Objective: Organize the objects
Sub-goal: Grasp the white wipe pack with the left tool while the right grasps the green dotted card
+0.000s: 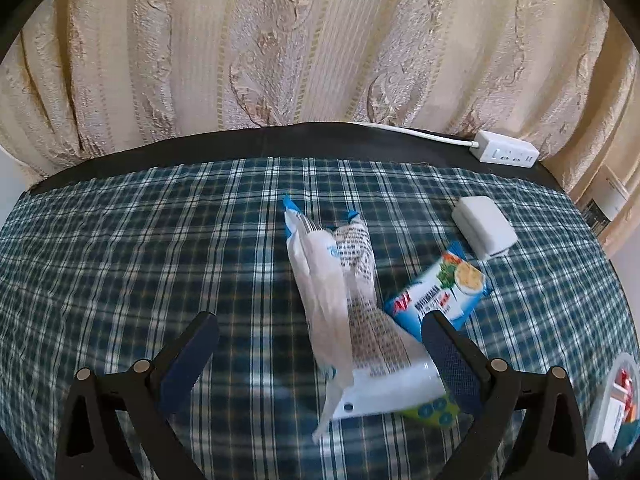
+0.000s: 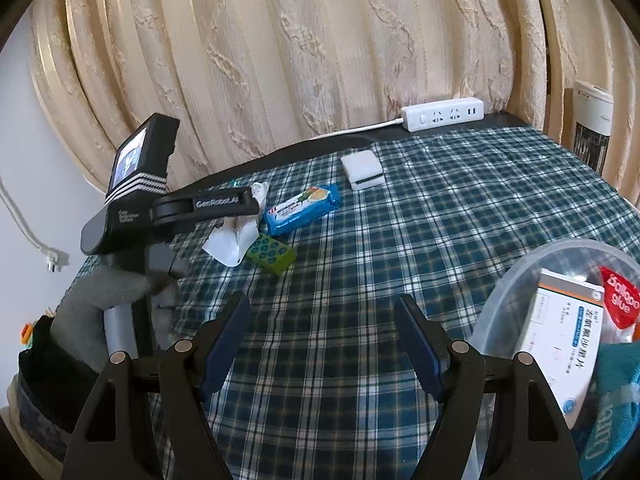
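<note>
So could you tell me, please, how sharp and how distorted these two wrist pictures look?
Left wrist view: the white packet is smeared by motion blur, and the table's far edge bows into an arc. Right wrist view: mostly sharp, with the power strip crisp, but the curtain folds curve and dark lens corners show.

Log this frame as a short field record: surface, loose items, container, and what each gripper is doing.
surface: plaid cloth
loose items: white packet, blue snack bar, green block, white sponge
container: clear tub with medicine box
background: power strip, curtain
left gripper: open, fingers either side of white packet
right gripper: open, empty
</note>
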{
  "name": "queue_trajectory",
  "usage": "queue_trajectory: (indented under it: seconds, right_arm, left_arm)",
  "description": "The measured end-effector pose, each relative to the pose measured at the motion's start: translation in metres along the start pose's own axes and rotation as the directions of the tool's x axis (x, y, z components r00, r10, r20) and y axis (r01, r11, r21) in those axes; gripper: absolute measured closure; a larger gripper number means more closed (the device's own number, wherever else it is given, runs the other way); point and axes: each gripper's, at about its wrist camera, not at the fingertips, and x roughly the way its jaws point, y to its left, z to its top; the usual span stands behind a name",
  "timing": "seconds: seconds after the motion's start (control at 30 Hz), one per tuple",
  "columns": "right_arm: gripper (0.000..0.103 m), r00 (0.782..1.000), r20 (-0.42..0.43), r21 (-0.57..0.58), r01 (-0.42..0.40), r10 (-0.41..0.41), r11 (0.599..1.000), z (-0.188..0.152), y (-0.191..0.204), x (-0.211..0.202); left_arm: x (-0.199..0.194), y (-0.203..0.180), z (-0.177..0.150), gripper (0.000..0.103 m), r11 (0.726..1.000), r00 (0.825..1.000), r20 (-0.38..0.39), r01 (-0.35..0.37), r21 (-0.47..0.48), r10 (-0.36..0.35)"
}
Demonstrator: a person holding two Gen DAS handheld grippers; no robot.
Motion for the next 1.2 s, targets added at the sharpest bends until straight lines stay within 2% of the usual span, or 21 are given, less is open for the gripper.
queue_trajectory:
  seconds: [0.07, 0.13, 0.2, 0.33, 0.43, 0.67, 0.9, 1.2]
  right_arm:
    - [0.027, 1.000, -0.007, -0.003, 0.002, -0.002, 1.000, 0.002, 0.001, 0.003]
    - [0.027, 1.000, -0.011, -0.006, 0.005, -0.006, 1.000, 0.002, 0.001, 0.005]
    - [0.027, 1.000, -0.018, -0.008, 0.010, -0.010, 1.000, 0.003, 0.002, 0.008]
    - [0.027, 0.999, -0.043, -0.004, 0.008, -0.008, 1.000, 0.004, 0.003, 0.014]
    - [0.027, 0.998, -0.057, -0.010, 0.009, -0.009, 1.000, 0.004, 0.007, 0.019]
    - [0.027, 0.995, -0.095, -0.038, 0.017, -0.020, 0.999, 0.011, 0.019, 0.033]
    - [0.027, 0.991, -0.131, -0.064, 0.022, -0.030, 0.998, 0.024, 0.037, 0.060]
    - [0.027, 0.985, -0.166, -0.126, 0.036, -0.056, 0.991, 0.036, 0.056, 0.102]
  left_arm:
    - [0.004, 0.000, 0.002, 0.000, 1.000, 1.000, 0.005, -0.005, 0.003, 0.005]
    - [0.007, 0.000, 0.003, 0.007, 1.000, 1.000, 0.011, -0.003, 0.009, 0.003]
    - [0.011, 0.002, 0.004, 0.024, 1.000, 1.000, -0.003, 0.017, 0.011, -0.017]
    - [0.017, 0.007, 0.003, 0.039, 0.998, 0.998, -0.021, 0.057, 0.002, -0.057]
    - [0.020, 0.009, 0.002, 0.054, 0.996, 0.996, -0.038, 0.086, -0.002, -0.086]
    - [0.016, 0.016, 0.001, 0.055, 0.993, 0.993, -0.037, 0.115, -0.012, -0.115]
    - [-0.001, 0.028, 0.005, 0.055, 0.994, 0.995, 0.006, 0.097, -0.040, -0.097]
    - [-0.009, 0.046, 0.012, 0.055, 0.993, 0.997, 0.025, 0.079, -0.086, -0.077]
